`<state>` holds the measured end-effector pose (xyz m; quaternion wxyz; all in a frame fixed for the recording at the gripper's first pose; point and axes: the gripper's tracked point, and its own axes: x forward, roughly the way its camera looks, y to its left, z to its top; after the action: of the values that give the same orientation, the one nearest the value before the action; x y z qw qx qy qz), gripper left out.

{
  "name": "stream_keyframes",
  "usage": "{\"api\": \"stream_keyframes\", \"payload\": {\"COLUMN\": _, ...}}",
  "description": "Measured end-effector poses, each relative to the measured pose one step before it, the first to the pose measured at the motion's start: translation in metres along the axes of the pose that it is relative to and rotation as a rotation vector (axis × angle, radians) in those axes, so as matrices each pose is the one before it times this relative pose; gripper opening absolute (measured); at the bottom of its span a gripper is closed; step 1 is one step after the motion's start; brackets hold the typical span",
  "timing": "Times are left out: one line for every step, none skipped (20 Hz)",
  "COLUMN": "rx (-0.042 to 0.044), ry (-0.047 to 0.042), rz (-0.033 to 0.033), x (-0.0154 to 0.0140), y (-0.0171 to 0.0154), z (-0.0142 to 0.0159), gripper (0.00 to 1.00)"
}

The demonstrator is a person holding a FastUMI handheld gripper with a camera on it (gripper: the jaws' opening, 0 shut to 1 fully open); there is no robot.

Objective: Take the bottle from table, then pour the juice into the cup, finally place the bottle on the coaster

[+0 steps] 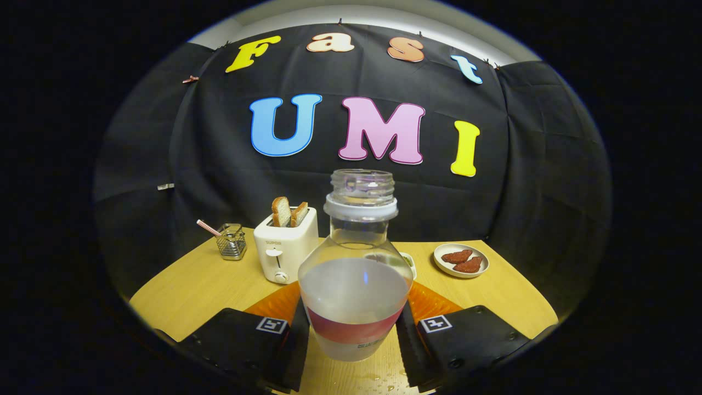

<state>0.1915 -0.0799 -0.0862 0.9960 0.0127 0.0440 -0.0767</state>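
A clear plastic bottle (355, 274) with no cap stands upright between my fingers, about half full of cloudy whitish juice, with a red label band low on its body. My gripper (354, 332) is shut on the bottle's lower body, one finger pressing each side. Behind the bottle lies an orange coaster (436, 302), showing on both sides of it. A small white cup (409, 264) peeks out just beyond the bottle's right shoulder, mostly hidden. I cannot tell whether the bottle's base rests on the table.
On the wooden table (192, 291), a white toaster (285, 247) with two bread slices stands beyond the left finger. A wire holder (231, 241) with a straw is left of it. A plate (460, 260) with two reddish pieces sits far right. Water drops lie near the fingers.
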Motion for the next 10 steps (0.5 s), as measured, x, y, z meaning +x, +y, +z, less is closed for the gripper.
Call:
{"api": "stream_keyframes", "payload": {"rx": -0.01254, "ry": -0.01031, "rz": -0.01416, "x": 0.00987, "y": -0.00079, "z": 0.0019, "gripper": 0.73}}
{"api": "stream_keyframes", "payload": {"rx": -0.01302, "ry": -0.00607, "rz": -0.00961, "x": 0.01232, "y": -0.00036, "z": -0.00076, "gripper": 0.73}}
{"api": "stream_keyframes", "payload": {"rx": -0.0123, "ry": 0.00286, "rz": 0.00164, "x": 0.01334, "y": 0.00241, "z": -0.00586, "gripper": 0.73}}
{"api": "stream_keyframes", "payload": {"rx": -0.01234, "ry": 0.01387, "rz": 0.01822, "x": 0.01241, "y": 0.00691, "z": -0.00972, "gripper": 0.73}}
{"api": "stream_keyframes", "payload": {"rx": -0.02096, "ry": 0.01341, "rz": -0.00667, "x": 0.01233, "y": 0.00146, "z": -0.01017, "gripper": 0.73}}
{"api": "stream_keyframes", "payload": {"rx": -0.02636, "ry": 0.00518, "rz": -0.01679, "x": 0.01322, "y": -0.00389, "z": -0.00804, "gripper": 0.73}}
{"api": "stream_keyframes", "payload": {"rx": -0.02697, "ry": -0.00257, "rz": -0.02003, "x": 0.01276, "y": -0.00169, "z": -0.0059, "gripper": 0.73}}
{"api": "stream_keyframes", "payload": {"rx": -0.01454, "ry": -0.00159, "rz": -0.00996, "x": 0.01305, "y": 0.00206, "z": -0.00466, "gripper": 0.73}}
{"api": "stream_keyframes", "payload": {"rx": -0.0027, "ry": 0.00648, "rz": -0.00532, "x": 0.012, "y": 0.0024, "z": -0.00644, "gripper": 0.73}}
{"api": "stream_keyframes", "payload": {"rx": 0.0021, "ry": 0.00732, "rz": -0.01081, "x": 0.01024, "y": 0.00139, "z": -0.007, "gripper": 0.73}}
